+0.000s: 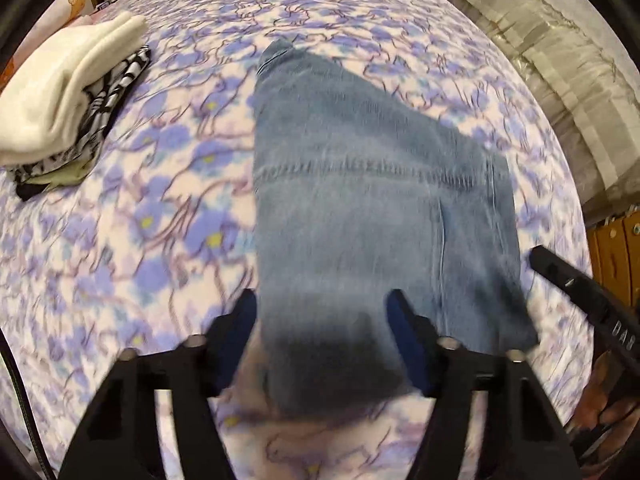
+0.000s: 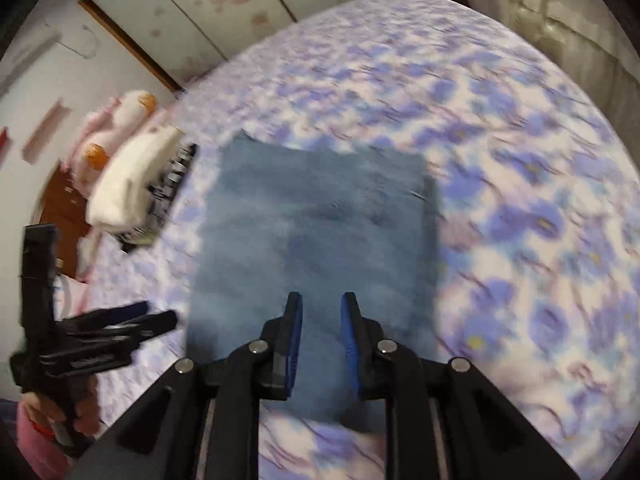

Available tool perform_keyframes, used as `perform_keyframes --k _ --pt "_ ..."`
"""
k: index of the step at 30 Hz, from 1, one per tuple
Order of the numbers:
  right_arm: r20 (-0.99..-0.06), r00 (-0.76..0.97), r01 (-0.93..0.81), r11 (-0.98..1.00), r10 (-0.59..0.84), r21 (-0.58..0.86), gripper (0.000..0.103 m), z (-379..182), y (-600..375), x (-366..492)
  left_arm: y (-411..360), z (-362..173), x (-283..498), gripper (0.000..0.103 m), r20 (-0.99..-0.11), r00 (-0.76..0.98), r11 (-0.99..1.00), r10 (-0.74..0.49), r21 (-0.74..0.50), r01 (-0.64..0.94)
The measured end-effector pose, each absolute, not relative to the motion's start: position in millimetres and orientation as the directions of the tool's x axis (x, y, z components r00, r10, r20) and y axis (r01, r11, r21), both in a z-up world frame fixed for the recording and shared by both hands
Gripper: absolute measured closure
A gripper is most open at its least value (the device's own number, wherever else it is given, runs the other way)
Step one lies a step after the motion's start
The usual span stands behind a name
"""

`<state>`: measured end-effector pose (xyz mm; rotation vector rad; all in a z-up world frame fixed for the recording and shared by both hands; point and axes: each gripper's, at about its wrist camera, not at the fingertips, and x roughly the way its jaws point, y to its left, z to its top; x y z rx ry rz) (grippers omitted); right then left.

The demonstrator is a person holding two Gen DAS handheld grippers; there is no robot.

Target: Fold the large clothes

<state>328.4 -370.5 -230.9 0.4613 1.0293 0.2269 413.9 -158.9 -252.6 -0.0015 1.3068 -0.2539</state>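
Observation:
A pair of blue jeans (image 1: 360, 184) lies folded into a rough rectangle on the purple-flowered bed sheet (image 1: 160, 220). My left gripper (image 1: 320, 300) hovers over the jeans' near end, open, its blue pads apart and pressing on nothing. In the right wrist view the same folded jeans (image 2: 312, 220) lie below my right gripper (image 2: 322, 300), whose pads stand a narrow gap apart with nothing between them. One of the right gripper's fingers (image 1: 560, 274) shows at the jeans' right side. The left gripper (image 2: 156, 316) appears blurred at the jeans' left edge, held by a hand.
A stack of folded clothes (image 1: 60, 92), white on top of black-and-white patterned cloth, sits on the bed to the left of the jeans. A pink and white plush toy (image 2: 120, 120) lies beyond it. Grey fabric (image 1: 560, 60) and wooden furniture (image 1: 616, 256) border the bed's right side.

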Motion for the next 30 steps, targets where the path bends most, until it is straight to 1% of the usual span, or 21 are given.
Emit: perform_keyframes --k 1,2,3,4,5,6,7,11,14,16,17,19,21,25,30 --pt "-0.756 0.509 0.021 0.872 0.412 0.489 0.084 -234 -365 338 -158 -259 424 0.057 -0.952 0.237 0.971 -0.195 -0.154 0.182" --pt "-0.748 0.510 0.012 0.866 0.424 0.499 0.085 -239 -359 347 -162 -264 433 0.063 -0.949 0.236 0.969 -0.210 -0.171 0.175" --pt "-0.749 0.508 0.008 0.867 0.425 0.498 0.089 -244 -351 355 -163 -271 439 0.074 -0.948 0.231 0.969 -0.220 -0.184 0.167" --pt "-0.754 0.504 0.005 0.871 0.422 0.491 0.098 -248 -346 362 -164 -278 447 0.083 -0.948 0.220 0.968 -0.232 -0.201 0.153" --pt "-0.759 0.496 0.002 0.874 0.420 0.485 0.100 -255 -341 373 -165 -284 454 0.085 -0.949 0.208 0.968 -0.236 -0.210 0.139" --pt "-0.763 0.487 0.002 0.873 0.426 0.488 0.101 -260 -337 380 -166 -288 461 0.086 -0.951 0.205 0.970 -0.231 -0.208 0.129" --pt "-0.764 0.476 0.001 0.868 0.436 0.496 0.103 -265 -333 387 -167 -290 465 0.086 -0.950 0.210 0.969 -0.232 -0.207 0.135" --pt "-0.744 0.456 -0.049 0.849 0.488 0.527 0.103 -287 -314 411 -174 -294 480 0.086 -0.943 0.245 0.970 -0.226 -0.194 0.150" --pt "-0.783 0.424 -0.083 0.880 0.455 0.467 0.103 -303 -303 421 -181 -306 493 0.087 -0.953 0.241 0.977 -0.184 -0.150 0.152" --pt "-0.792 0.432 -0.083 0.893 0.432 0.441 0.103 -306 -306 421 -184 -316 501 0.088 -0.961 0.227 0.980 -0.158 -0.124 0.156" --pt "-0.802 0.436 -0.075 0.904 0.409 0.421 0.103 -307 -310 422 -184 -320 503 0.088 -0.962 0.223 0.980 -0.158 -0.126 0.152" --pt "-0.796 0.432 -0.064 0.895 0.423 0.441 0.103 -310 -324 420 -181 -322 502 0.089 -0.957 0.230 0.979 -0.175 -0.144 0.146" --pt "-0.815 0.445 -0.029 0.915 0.371 0.401 0.103 -311 -341 416 -177 -323 502 0.090 -0.953 0.236 0.977 -0.191 -0.163 0.137" --pt "-0.820 0.459 0.018 0.919 0.342 0.394 0.103 -306 -376 405 -172 -329 506 0.091 -0.950 0.219 0.974 -0.222 -0.206 0.093" --pt "-0.833 0.468 0.083 0.923 0.296 0.375 0.103 -304 -402 385 -173 -330 504 0.091 -0.950 0.233 0.977 -0.209 -0.192 0.094"
